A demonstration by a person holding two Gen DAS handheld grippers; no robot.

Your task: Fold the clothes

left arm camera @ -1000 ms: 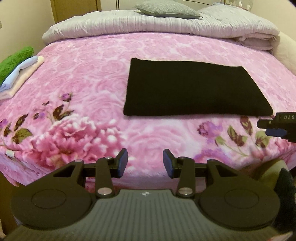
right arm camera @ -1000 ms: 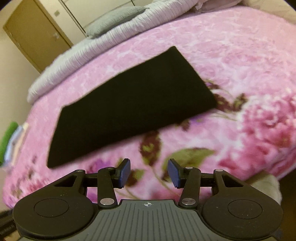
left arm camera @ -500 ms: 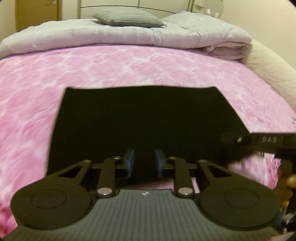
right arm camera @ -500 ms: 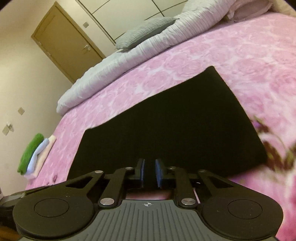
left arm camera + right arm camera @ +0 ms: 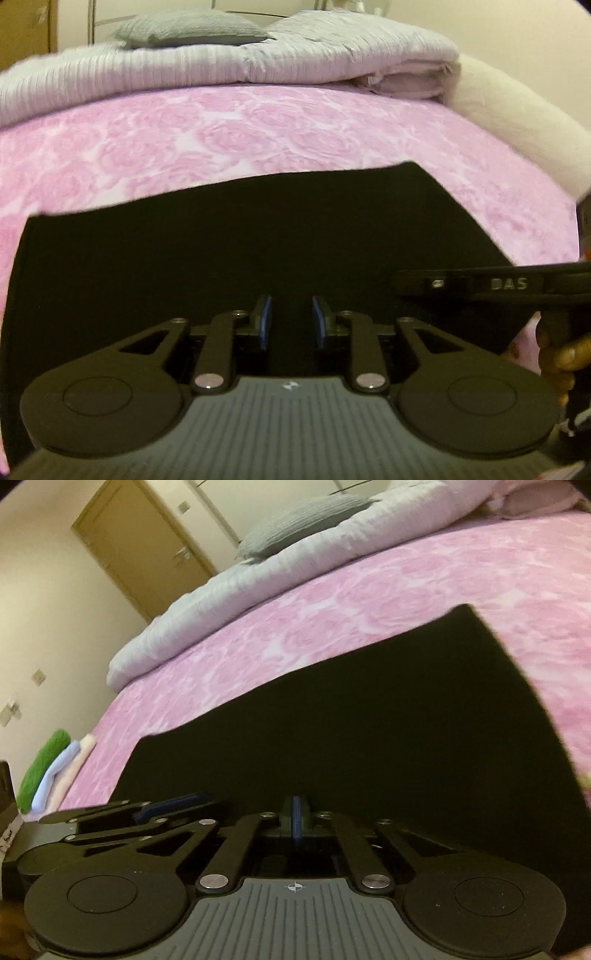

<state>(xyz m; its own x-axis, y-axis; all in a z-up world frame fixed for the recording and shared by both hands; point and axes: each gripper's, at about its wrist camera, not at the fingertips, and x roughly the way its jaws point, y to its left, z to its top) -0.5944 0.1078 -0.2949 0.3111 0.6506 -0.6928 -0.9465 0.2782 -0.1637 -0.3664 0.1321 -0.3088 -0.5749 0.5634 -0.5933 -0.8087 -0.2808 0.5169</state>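
A black folded cloth (image 5: 258, 236) lies flat on the pink floral bedspread (image 5: 258, 129); it also fills the right wrist view (image 5: 369, 716). My left gripper (image 5: 291, 319) is low over the cloth's near edge, its jaws a narrow gap apart with black cloth between them. My right gripper (image 5: 295, 818) has its jaws closed together at the cloth's near edge, apparently pinching it. The right gripper shows side-on in the left wrist view (image 5: 491, 286), and the left one in the right wrist view (image 5: 122, 823).
A grey quilt (image 5: 221, 70) and grey pillow (image 5: 188, 27) lie across the bed's far end. A stack of folded towels, green on top (image 5: 48, 768), sits at the bed's left edge. A brown door (image 5: 140, 550) stands in the far wall.
Both grippers have dropped from above the bed's front down onto the cloth's near edge. The right jaws have closed fully; the left jaws have narrowed.
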